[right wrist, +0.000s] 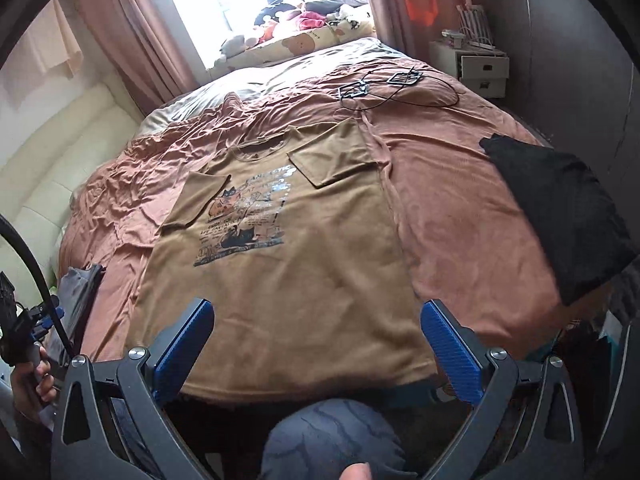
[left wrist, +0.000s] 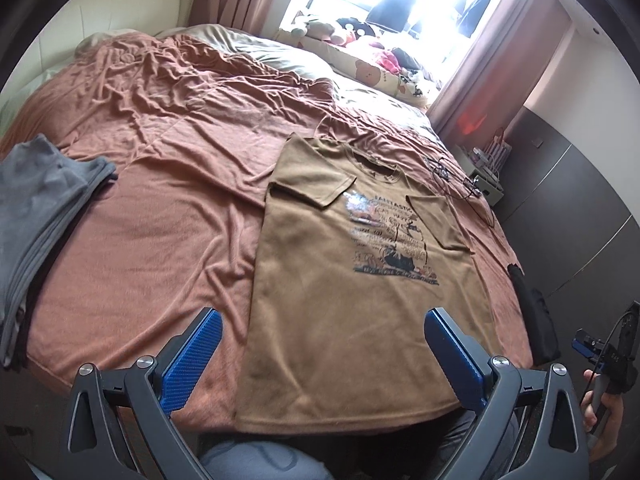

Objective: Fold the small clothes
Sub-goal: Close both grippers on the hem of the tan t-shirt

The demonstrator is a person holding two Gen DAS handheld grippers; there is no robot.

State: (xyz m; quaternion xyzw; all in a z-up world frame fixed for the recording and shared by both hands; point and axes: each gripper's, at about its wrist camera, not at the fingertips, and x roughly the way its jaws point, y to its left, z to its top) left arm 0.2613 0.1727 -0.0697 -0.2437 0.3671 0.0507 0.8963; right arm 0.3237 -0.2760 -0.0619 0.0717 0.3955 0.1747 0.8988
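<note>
Left wrist view puts the tee [left wrist: 352, 280] in the centre of the frame, print up, spread on the rust sheet [left wrist: 160, 220], with both sleeves already turned in over the chest and the hem at the lower edge, overhanging the near side of the bed. My left gripper [left wrist: 320, 356] hangs above that hem with its jaws wide apart, holding nothing. In the right wrist view my right gripper [right wrist: 316, 344] sits the same way, parted and empty, over the hem at lower centre.

I judge the step in hand to be the lengthwise fold: hem up to collar. To do it well I would bite both hem corners level, pinching both layers, lift just clear of the sheet, and carry them evenly toward the neckline so the tucked sleeves do not slide out.

As for containers, I see only a small white drawer unit [right wrist: 478, 66] at upper right; what it holds I cannot tell. Grey clothes [left wrist: 40, 224] lie stacked at the left of the frame, and a black garment [right wrist: 560, 216] lies at the right.
</note>
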